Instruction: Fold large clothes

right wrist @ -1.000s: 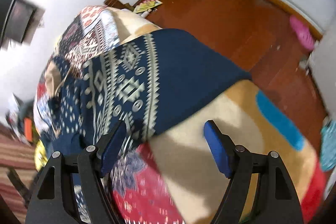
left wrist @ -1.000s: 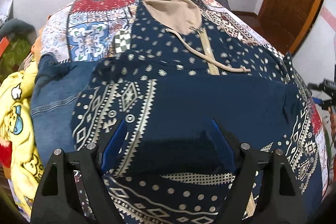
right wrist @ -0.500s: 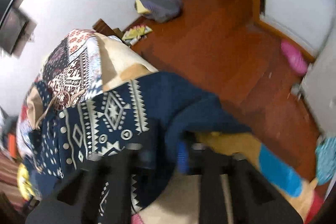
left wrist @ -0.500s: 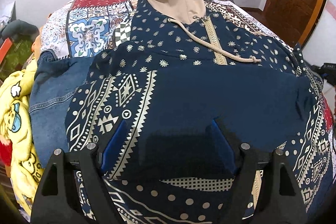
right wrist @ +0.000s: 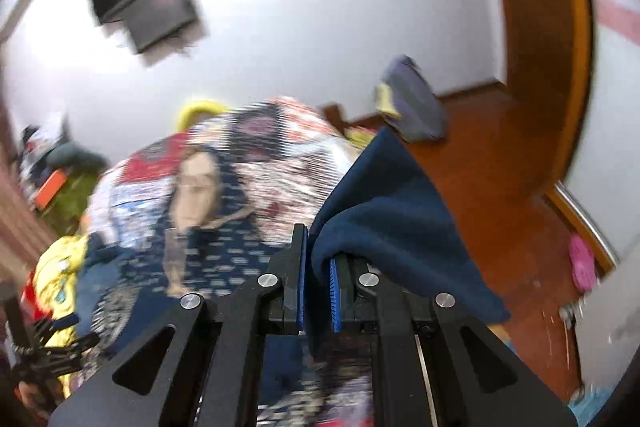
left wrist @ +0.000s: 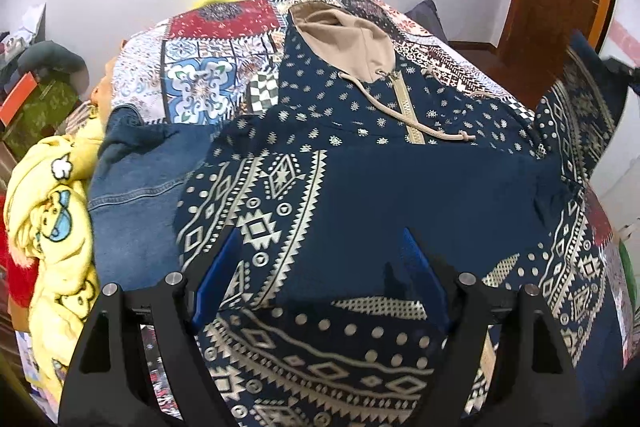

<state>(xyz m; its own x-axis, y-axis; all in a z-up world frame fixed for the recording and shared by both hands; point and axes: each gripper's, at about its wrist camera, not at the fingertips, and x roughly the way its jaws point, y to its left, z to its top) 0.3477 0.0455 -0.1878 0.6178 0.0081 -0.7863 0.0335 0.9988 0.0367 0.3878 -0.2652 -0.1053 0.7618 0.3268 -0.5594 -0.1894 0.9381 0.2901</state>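
With the left gripper [left wrist: 320, 279] spread wide above the hoodie [left wrist: 360, 155] lying on the bed [left wrist: 208, 75], the right gripper [right wrist: 318, 291] pinches its sleeve, which probably needs carrying across the chest next.

The left black gripper with blue pads [left wrist: 320, 283] has its jaws spread wide apart. The right black gripper with blue pads [right wrist: 318, 291] is squeezed nearly together, pinching dark blue cloth [right wrist: 392, 211].

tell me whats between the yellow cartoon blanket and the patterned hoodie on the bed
A blue denim garment lies between the yellow blanket and the hoodie, seen in the left wrist view.
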